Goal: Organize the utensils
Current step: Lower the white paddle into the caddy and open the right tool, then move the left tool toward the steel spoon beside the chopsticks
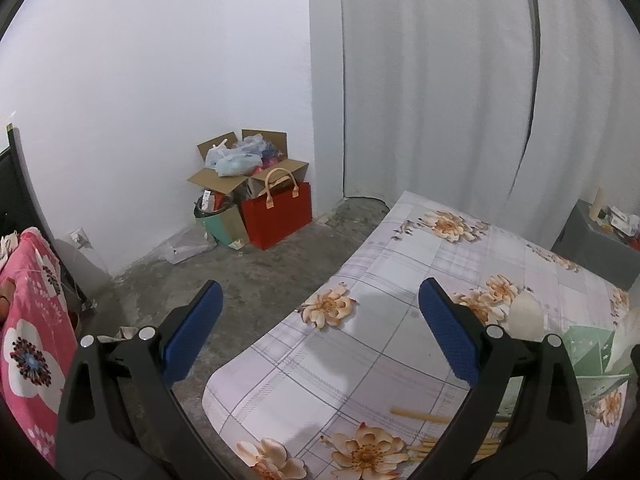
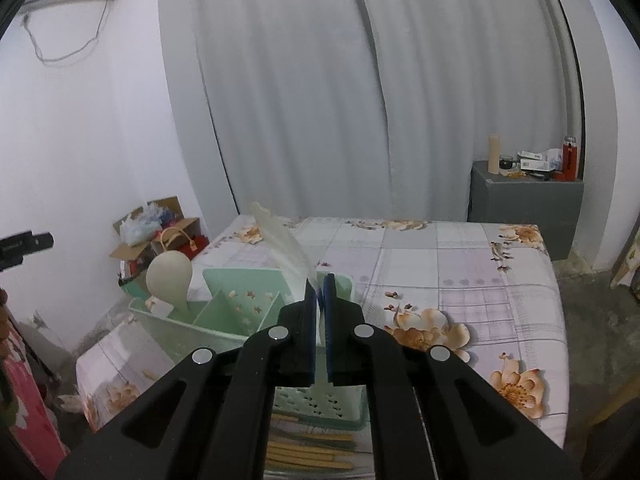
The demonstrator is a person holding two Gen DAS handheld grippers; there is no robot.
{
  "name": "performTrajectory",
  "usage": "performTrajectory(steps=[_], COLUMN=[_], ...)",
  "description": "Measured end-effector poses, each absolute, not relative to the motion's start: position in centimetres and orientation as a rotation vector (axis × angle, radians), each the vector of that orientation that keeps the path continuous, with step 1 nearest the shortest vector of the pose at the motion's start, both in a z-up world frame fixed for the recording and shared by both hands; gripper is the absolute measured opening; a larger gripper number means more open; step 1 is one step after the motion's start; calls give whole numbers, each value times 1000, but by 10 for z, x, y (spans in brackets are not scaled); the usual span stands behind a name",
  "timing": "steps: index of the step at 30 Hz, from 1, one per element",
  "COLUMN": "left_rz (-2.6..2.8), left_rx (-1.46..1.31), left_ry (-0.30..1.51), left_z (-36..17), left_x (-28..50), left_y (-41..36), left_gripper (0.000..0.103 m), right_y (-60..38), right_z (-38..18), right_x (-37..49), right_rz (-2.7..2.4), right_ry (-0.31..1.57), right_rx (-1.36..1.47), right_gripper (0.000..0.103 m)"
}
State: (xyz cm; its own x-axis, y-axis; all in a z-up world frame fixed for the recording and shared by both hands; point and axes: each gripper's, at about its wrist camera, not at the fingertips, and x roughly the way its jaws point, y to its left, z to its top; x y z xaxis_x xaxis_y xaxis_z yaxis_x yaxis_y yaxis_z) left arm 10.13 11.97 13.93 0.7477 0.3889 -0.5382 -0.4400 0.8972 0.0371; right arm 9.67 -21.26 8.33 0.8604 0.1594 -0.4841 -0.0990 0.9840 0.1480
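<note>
Utensil holder: mint-green caddy [image 2: 240,312] stood near the floral tablecloth's [image 2: 460,264] front-left corner.
White spatula: blade [image 2: 280,240] rose tilted from the caddy's right compartment.
Rice paddle: pale head [image 2: 168,276] stood in the left compartment.
Chopsticks: bundle [image 2: 308,452] lay along the front edge.
Right gripper [image 2: 319,280]: nearly closed, pinching the spatula.
Left gripper [image 1: 320,300]: jaws wide apart, empty, over the cloth's left edge.
</note>
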Motion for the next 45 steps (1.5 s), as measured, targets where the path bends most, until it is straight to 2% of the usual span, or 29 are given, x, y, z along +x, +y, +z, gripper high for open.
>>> performTrajectory(steps=[1, 4, 7, 14, 17, 22, 28, 31, 37, 45], left_rz=[458, 468, 472, 449, 397, 241, 43, -19, -149, -250], left_rx=[-99, -103, -103, -96, -110, -174, -250, -261, -293, -230], left_ry=[565, 558, 555, 560, 571, 621, 676, 689, 742, 823], left_z=[140, 143, 144, 141, 135, 106, 69, 54, 24, -17], left_x=[100, 98, 97, 93, 91, 86, 81, 77, 74, 74], left_y=[121, 123, 124, 122, 123, 128, 129, 122, 111, 76], left_gripper=[95, 95, 95, 95, 95, 94, 94, 94, 94, 94], right_y=[-212, -212, -212, -217, -214, -204, -181, -169, -152, -147], right_z=[84, 88, 94, 112, 118, 108, 54, 26, -9, -24], right_x=[95, 91, 83, 55, 34, 8, 3, 5, 5, 7], right_rz=[131, 116, 108, 109, 126, 142, 123, 104, 69, 30], right_ry=[516, 498, 480, 432, 417, 487, 727, 829, 944, 1016], right_rx=[114, 98, 88, 102, 81, 30, -24, -32, -79, -105], right_gripper=[17, 34, 41, 48, 56, 78, 88, 90, 96, 96])
